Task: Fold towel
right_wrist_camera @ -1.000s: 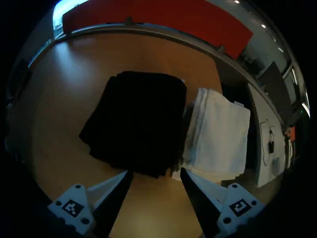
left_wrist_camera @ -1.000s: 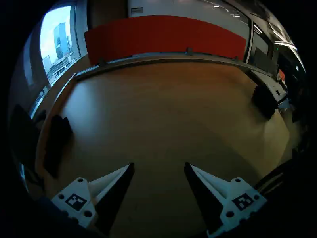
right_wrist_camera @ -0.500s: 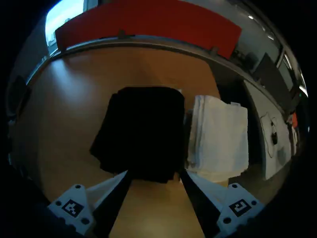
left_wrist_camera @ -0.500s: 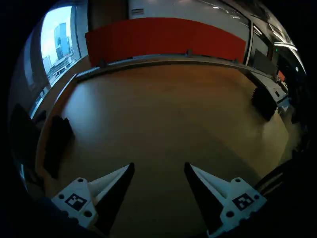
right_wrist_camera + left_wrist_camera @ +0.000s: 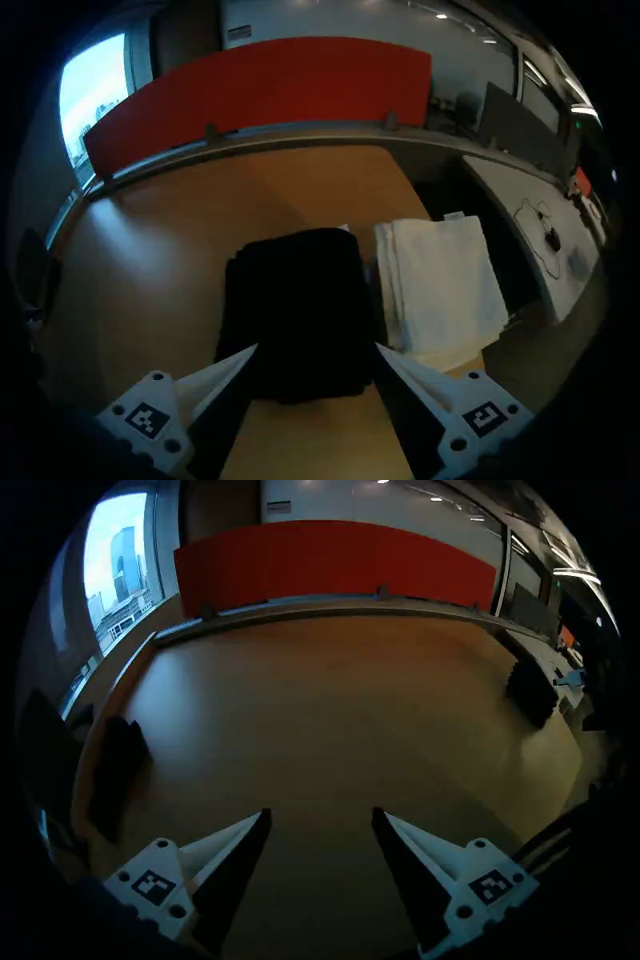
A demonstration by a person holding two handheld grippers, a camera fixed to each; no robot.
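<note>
In the right gripper view a folded black towel stack (image 5: pixel 298 308) lies on the wooden table (image 5: pixel 160 240), with a folded white towel stack (image 5: pixel 442 282) right beside it near the table's right edge. My right gripper (image 5: pixel 317 370) stands open just in front of the black stack, with nothing between its fingers. In the left gripper view my left gripper (image 5: pixel 320 836) is open over bare wooden table (image 5: pixel 336 712). A dark folded pile (image 5: pixel 531 690) sits far off at the table's right side.
A red partition (image 5: pixel 336 560) runs along the table's far edge. A window (image 5: pixel 116 564) is at the left, and dark chairs (image 5: pixel 112 768) stand by the table's left side. A white desk with cables (image 5: pixel 544 240) lies to the right.
The right gripper has pulled back and tilted up, so both towel stacks now sit lower and smaller and more of the room shows. The left gripper has hardly moved.
</note>
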